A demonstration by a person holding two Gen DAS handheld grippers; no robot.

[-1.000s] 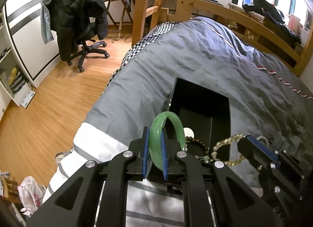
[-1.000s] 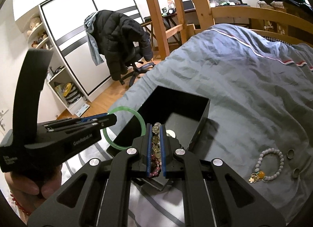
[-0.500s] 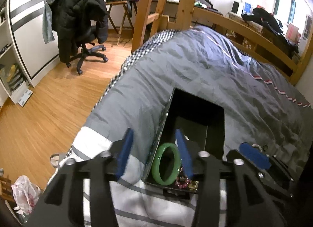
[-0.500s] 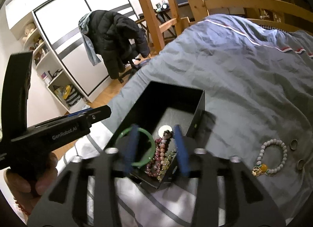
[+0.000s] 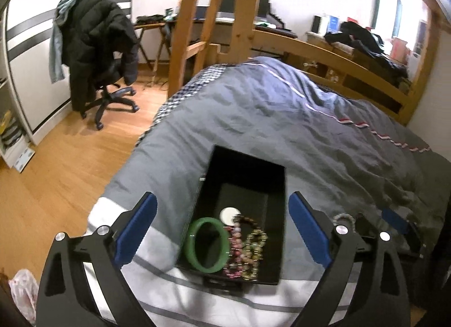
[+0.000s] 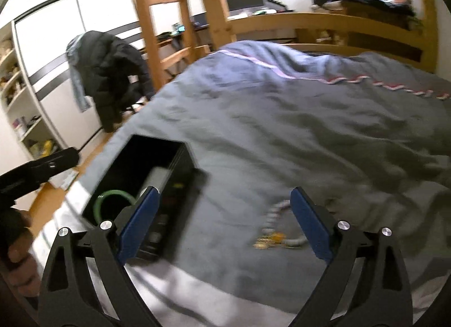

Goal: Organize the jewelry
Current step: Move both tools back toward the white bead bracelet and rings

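Blurring smears the right wrist view, so we cannot resolve single beads there. We see a pale beaded bracelet point(image 6: 282, 224) with a yellow charm lying on the grey duvet point(image 6: 296, 118), between the spread fingers of the right gripper point(image 6: 224, 224); its far end is hidden behind the right-side finger. The right gripper stands wide apart and holds nothing.

Black box point(image 5: 245, 169) sits on the bed near the foot edge, its near wall partly cut off by the left gripper's frame. Inside, at the near end, we note a green bangle point(image 5: 207, 245) lying flat, translucent and smooth, and just beside it a heap of bead bracelets point(image 5: 246, 245) in pink, brown and pale yellow-green; individual strands cannot be separated. A white round piece point(image 5: 229, 215) lies just behind the bangle; what it is we cannot tell.

The left gripper point(image 5: 222, 228) is spread wide above the box's near end and carries nothing. In the right wrist view the box's wall hides everything inside but part of the bangle and a pale patch.

Background: office chair point(image 5: 104, 93) draped with a dark coat, wooden ladder point(image 5: 197, 28).
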